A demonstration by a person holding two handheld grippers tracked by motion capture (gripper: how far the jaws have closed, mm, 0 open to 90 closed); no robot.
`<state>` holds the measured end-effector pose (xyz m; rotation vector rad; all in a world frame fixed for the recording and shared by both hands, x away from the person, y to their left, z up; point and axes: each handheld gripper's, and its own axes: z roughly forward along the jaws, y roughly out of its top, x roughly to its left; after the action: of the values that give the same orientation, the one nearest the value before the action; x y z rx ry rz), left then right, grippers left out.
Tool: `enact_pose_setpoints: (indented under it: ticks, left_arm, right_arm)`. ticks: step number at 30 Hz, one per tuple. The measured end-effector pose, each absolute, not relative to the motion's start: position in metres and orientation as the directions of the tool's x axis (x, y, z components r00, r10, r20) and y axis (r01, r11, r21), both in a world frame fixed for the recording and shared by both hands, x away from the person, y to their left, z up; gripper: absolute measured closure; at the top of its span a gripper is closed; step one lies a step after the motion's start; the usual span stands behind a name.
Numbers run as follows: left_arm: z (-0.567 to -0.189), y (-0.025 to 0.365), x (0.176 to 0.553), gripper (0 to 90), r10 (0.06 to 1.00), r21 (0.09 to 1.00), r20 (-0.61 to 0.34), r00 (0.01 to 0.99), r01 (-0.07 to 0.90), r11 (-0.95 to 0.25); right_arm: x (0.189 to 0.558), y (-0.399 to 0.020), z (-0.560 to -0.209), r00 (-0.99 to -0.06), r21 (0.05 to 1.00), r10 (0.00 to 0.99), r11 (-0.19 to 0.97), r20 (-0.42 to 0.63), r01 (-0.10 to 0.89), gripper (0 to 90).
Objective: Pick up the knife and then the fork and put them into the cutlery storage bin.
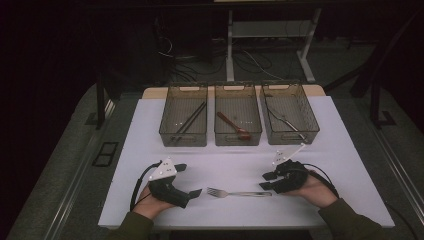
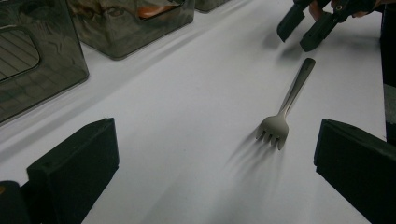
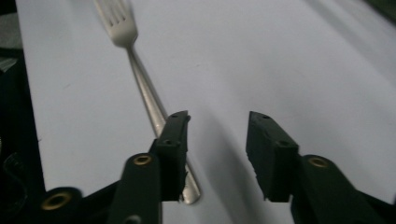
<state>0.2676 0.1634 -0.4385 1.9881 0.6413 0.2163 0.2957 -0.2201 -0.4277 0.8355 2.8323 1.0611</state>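
the fork (image 1: pixel 239 193) lies flat on the white table (image 1: pixel 230 155), long axis running 3 to 9 o'clock, handle end just beside the nearer right gripper (image 1: pixel 268 181), whose part-open jaws seem empty, tines toward the wide-open left gripper (image 1: pixel 188 180).

I see a white tabletop (image 1: pixel 340 150). Three smoky plastic bins stand in a row along its far edge: left bin (image 1: pixel 183 135), middle bin (image 1: pixel 238 136), right bin (image 1: pixel 290 132). A metal fork (image 1: pixel 239 193) lies flat near the front edge, prongs pointing left.
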Motion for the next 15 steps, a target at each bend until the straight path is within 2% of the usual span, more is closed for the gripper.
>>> enact_pose_setpoints:
  ticks: [6, 13, 15]
  left_arm:
    - [-0.439, 0.163, 0.268, 0.0, 0.525, 0.864, -0.117, 0.843, 0.347, -0.365]
    - [-0.439, 0.163, 0.268, 0.0, 0.524, 0.864, -0.118, 0.844, 0.347, -0.365]
    - [-0.439, 0.162, 0.268, 0.0, 0.523, 0.864, -0.118, 0.844, 0.347, -0.365]
  right_arm:
    - [0.294, -0.227, -0.424, -0.858, 0.629, 0.489, 0.619, 0.158, 0.47, 47.1]
    - [0.295, -0.222, -0.415, -0.883, 0.605, 0.443, 0.663, 0.158, 0.441, 48.7]
    - [0.296, -0.218, -0.413, -0.903, 0.593, 0.412, 0.699, 0.124, 0.4, 50.0]
